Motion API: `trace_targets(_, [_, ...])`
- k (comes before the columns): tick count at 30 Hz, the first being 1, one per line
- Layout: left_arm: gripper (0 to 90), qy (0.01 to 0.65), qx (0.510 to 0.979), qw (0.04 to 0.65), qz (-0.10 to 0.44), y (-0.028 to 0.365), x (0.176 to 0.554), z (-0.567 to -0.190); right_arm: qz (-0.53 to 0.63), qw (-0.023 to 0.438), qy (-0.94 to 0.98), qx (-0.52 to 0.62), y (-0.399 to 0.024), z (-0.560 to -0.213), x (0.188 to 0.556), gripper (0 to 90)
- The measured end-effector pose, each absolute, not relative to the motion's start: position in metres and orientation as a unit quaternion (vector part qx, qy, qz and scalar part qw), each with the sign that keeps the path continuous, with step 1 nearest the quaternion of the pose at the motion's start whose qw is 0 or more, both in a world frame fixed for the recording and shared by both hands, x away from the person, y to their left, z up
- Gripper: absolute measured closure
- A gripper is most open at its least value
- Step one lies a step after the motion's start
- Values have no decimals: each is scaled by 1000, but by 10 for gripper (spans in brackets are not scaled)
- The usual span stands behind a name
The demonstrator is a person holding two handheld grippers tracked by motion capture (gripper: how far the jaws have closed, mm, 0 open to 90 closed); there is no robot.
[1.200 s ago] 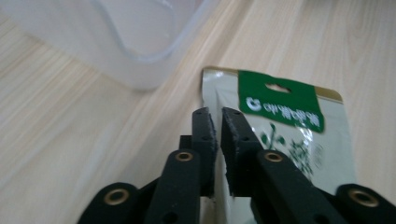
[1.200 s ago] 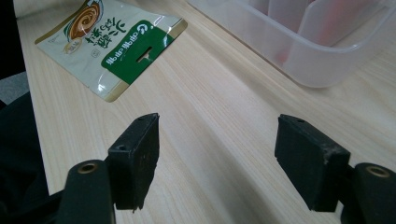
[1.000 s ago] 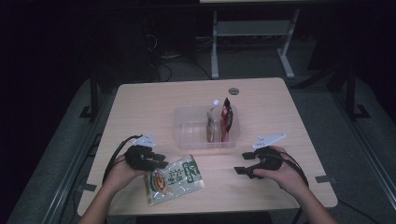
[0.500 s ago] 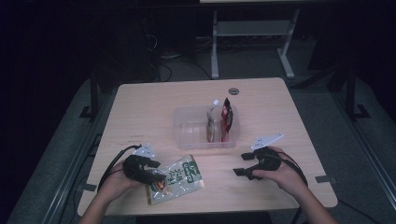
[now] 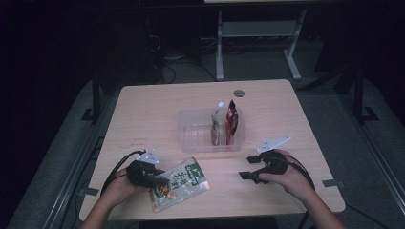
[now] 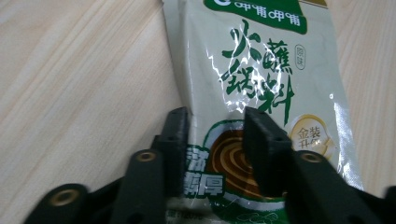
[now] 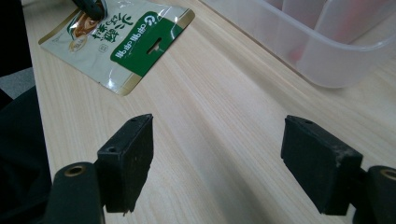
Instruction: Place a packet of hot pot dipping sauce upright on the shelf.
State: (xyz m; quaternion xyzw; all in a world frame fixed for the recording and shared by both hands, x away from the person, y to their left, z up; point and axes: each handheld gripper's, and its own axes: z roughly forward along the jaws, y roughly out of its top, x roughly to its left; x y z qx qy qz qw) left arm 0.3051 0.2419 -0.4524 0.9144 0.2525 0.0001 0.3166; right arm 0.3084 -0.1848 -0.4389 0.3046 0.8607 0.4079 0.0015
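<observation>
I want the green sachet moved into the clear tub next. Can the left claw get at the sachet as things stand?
Probably yes: the left claw already straddles the near end of the green sachet, its jaws just closing, with nothing lying over it.

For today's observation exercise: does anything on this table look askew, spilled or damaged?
Nothing spilled or damaged. The green sauce packet lies flat but slanted near the table's front edge, its film crinkled between the left tongs; two packets stand in the clear tub.
</observation>
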Motion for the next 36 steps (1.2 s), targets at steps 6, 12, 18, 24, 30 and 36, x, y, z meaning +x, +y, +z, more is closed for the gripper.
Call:
trace_targets(6, [840, 266, 911, 315, -27, 242, 308, -453, 412, -2, 858, 306, -185, -439, 309, 245])
trace_targets(12, [892, 279, 900, 332, -49, 246, 311, -449, 418, -6, 856, 303, -185, -439, 310, 235])
trace_targets(18, [898, 261, 892, 367, -35, 243, 307, -435, 421, -8, 856, 301, -184, -438, 310, 233])
trace_targets(24, [899, 248, 889, 386, -20, 236, 303, -423, 428, -18, 855, 292, -179, -436, 310, 232])
trace_targets(30, [899, 233, 885, 403, -10, 231, 301, -416, 435, -27, 855, 282, -171, -433, 313, 233])
trace_targets(36, [900, 224, 873, 433, -8, 227, 297, -406, 453, -44, 851, 262, -155, -425, 317, 233])
